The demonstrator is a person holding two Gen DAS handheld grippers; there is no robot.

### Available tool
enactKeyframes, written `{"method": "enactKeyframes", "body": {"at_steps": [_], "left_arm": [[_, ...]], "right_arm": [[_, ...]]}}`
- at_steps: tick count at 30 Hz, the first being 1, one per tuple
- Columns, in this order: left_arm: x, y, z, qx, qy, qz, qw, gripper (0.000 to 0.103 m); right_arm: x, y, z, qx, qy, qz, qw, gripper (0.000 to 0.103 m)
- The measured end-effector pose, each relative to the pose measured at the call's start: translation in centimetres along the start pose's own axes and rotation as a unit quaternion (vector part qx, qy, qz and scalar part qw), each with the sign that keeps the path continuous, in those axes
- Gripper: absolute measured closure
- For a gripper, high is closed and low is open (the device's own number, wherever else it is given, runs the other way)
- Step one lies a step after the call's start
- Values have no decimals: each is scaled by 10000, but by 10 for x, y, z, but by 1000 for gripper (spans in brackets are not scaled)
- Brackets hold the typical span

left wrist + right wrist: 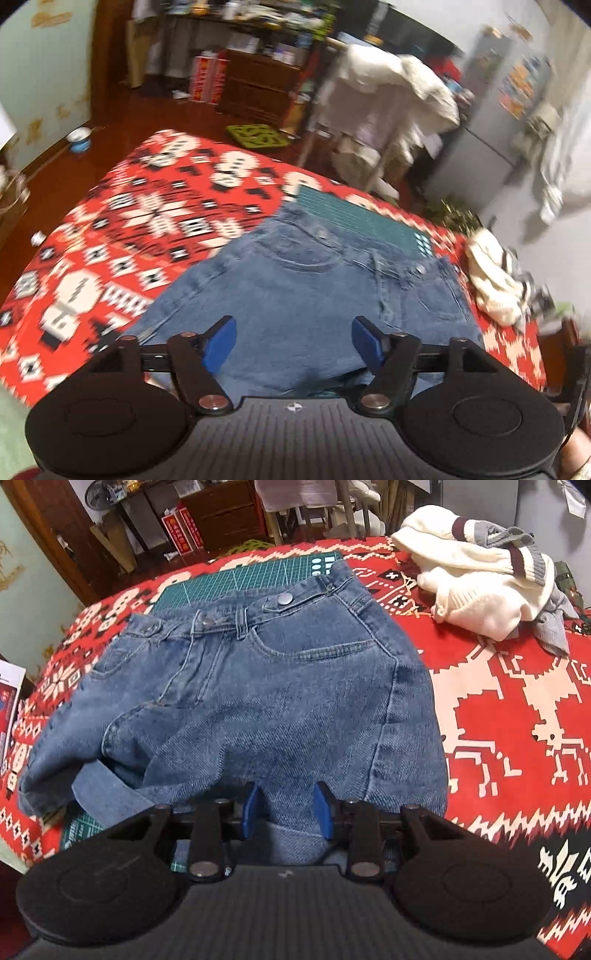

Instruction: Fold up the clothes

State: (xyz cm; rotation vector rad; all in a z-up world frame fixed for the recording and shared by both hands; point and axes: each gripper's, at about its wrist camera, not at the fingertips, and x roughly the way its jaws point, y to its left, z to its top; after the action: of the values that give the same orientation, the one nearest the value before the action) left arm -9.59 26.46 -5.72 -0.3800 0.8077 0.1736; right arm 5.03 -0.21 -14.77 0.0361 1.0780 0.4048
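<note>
The jeans (236,686) lie on the red cloth (498,686), waistband at 12 o'clock, legs already doubled up toward me, I judge; further folding remains. My right tongs (288,810) stand part open around a denim fold. Left tongs (293,341) gape wide, empty. Sweater (476,590) at 2 o'clock waits, unfolded.
</note>
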Motion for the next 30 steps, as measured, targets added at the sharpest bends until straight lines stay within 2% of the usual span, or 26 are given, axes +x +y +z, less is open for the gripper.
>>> {"method": "enactKeyframes", "body": {"at_steps": [3,7,10,11,13,18,22,24,28,30], "left_arm": [[17,-16,5,260,31,225,9994,26],[40,-29,11,620,-105,491,9968,26],[65,-33,13,814,4,718,9941,26],[73,-34,12,854,56,709,9938,26],[86,-35,10,873,104,648,9940,26],[111,-38,6,935,34,567,9940,26],[128,-37,4,1027,-11,286,9943,26],[139,-36,4,1067,175,193,9939,26],[149,-27,0,890,265,21,9957,23],[153,-25,-2,849,305,-17,9959,16]], "right_arm": [[-10,6,0,-143,-137,-65,9998,56],[-35,12,5,-269,-859,-49,9959,41],[-42,15,14,-240,-1340,-25,9907,25],[-41,16,19,-223,-1450,-56,9892,19],[-35,20,27,-296,-1559,-208,9871,16],[-3,27,38,-761,-1414,-640,9849,9],[18,25,42,-733,-1275,-724,9865,1],[25,23,41,-720,-1178,-718,9878,1],[38,20,39,-713,-964,-720,9902,0],[43,19,38,-730,-847,-756,9908,0]]}}
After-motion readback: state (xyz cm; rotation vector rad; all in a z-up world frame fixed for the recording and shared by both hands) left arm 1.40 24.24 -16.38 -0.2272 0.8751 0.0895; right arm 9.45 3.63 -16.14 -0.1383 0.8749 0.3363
